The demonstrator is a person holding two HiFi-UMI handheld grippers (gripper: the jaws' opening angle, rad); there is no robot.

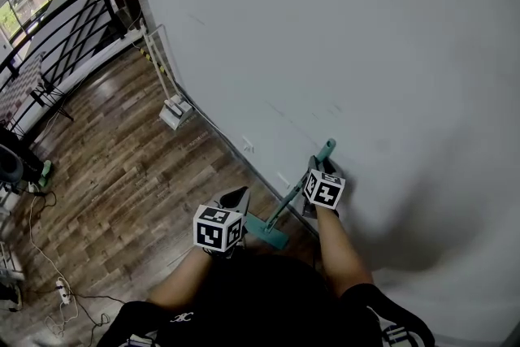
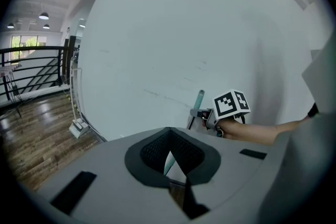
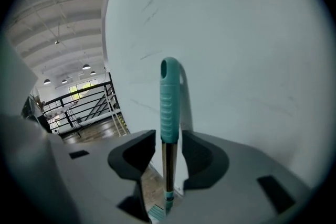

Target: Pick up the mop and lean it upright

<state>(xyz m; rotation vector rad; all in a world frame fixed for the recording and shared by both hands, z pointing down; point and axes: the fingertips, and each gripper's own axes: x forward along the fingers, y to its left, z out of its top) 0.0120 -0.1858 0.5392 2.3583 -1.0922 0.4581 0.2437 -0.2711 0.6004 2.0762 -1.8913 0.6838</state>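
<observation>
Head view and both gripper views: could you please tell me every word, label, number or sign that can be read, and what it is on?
No readable text in any view.
Left marker cube and right marker cube: black-and-white square patterns only, no letters.
White mark on the person's dark clothing: too small to read.
Mop handle: no print visible.

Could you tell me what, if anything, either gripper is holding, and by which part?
Nothing seems gripped. The mop handle stands between the right gripper's open jaws, just below its teal grip; the left gripper is shut, empty.
</observation>
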